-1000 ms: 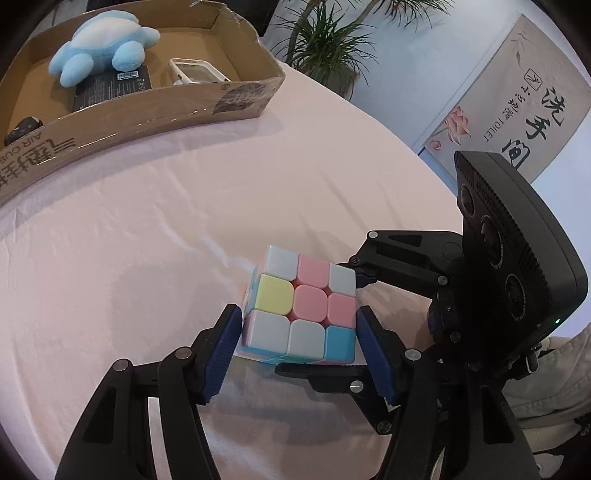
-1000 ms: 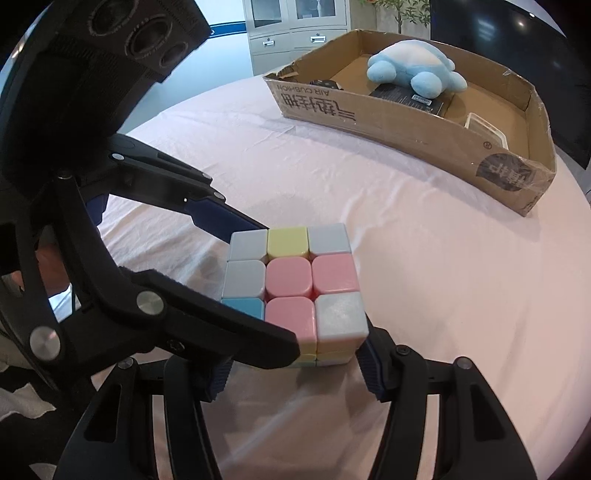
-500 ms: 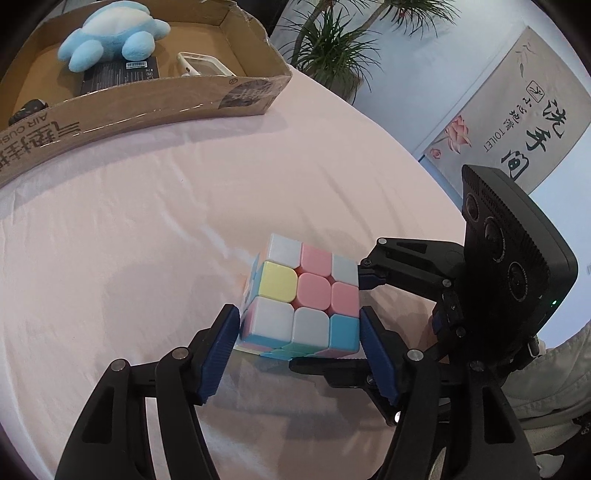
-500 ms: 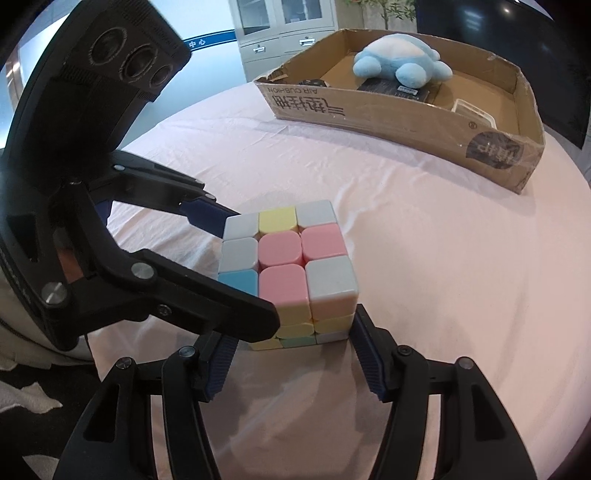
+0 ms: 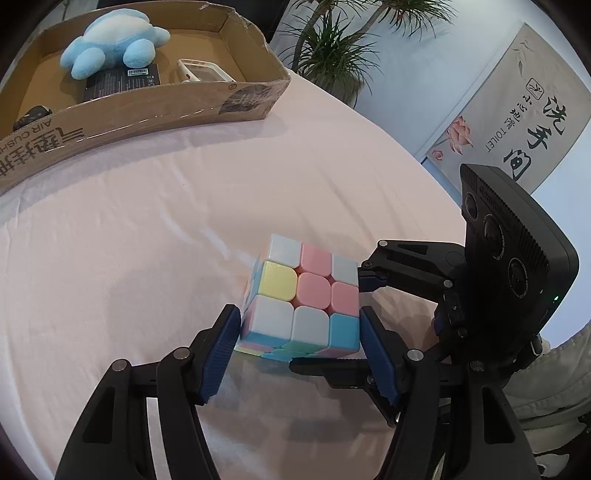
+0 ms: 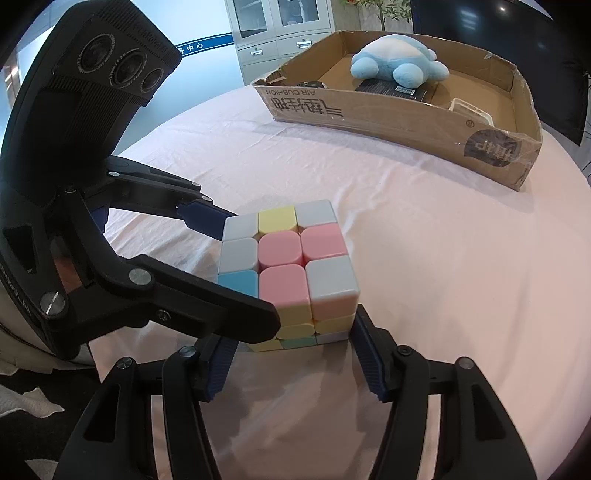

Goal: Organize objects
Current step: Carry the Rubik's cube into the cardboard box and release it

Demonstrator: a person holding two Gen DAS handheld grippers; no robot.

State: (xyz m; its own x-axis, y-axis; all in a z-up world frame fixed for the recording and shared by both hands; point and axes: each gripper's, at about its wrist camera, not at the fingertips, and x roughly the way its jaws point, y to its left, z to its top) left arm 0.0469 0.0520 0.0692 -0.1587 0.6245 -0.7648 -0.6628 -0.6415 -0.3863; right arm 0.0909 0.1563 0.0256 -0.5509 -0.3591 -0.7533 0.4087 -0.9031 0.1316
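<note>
While the cube rests on the counter, my left tool clamps its sides. My right tool grips its lower layer crosswise.

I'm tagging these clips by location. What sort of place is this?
Probably an office or other public building, not a home. A toilet sign in Chinese and English hangs on the wall, grey filing cabinets stand behind the table, and a potted plant sits nearby.
</note>
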